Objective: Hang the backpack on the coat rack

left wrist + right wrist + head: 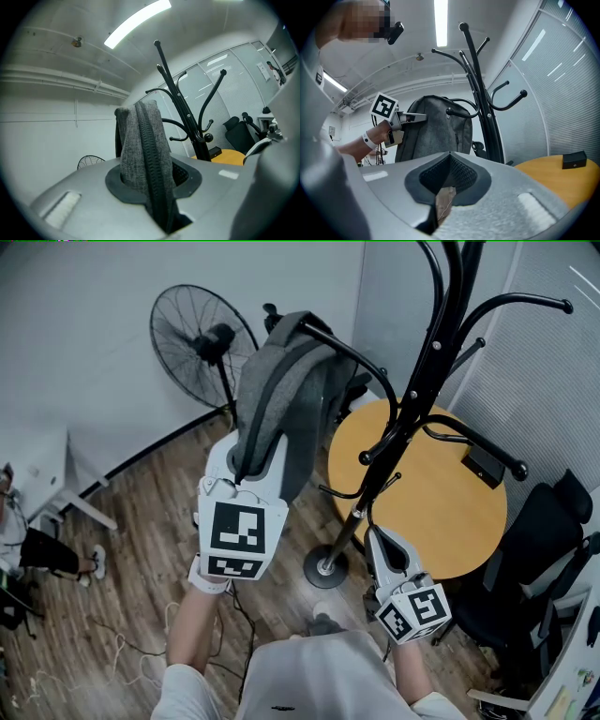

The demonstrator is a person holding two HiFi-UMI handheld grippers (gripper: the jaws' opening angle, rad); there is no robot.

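Note:
The grey backpack (pixel 291 399) hangs high against the black coat rack (pixel 419 381). One curved hook (pixel 323 334) crosses its top; I cannot tell whether the handle is caught on it. My left gripper (pixel 248 454) is shut on the backpack's lower side. In the left gripper view the zipped fabric (pixel 140 145) rises from between the jaws of the left gripper (pixel 152 185). The right gripper view shows the backpack (pixel 436 129), the hook (pixel 459 111) and the left gripper (pixel 410 117). My right gripper (pixel 378 538) sits low beside the rack's pole, shut with nothing in it (pixel 447 171).
A standing fan (pixel 202 343) is behind the backpack. A round yellow table (pixel 441 512) with a small black box (pixel 483 465) stands right of the rack, and a black office chair (pixel 553 540) beyond it. Cables (pixel 112 643) lie on the wood floor at the left.

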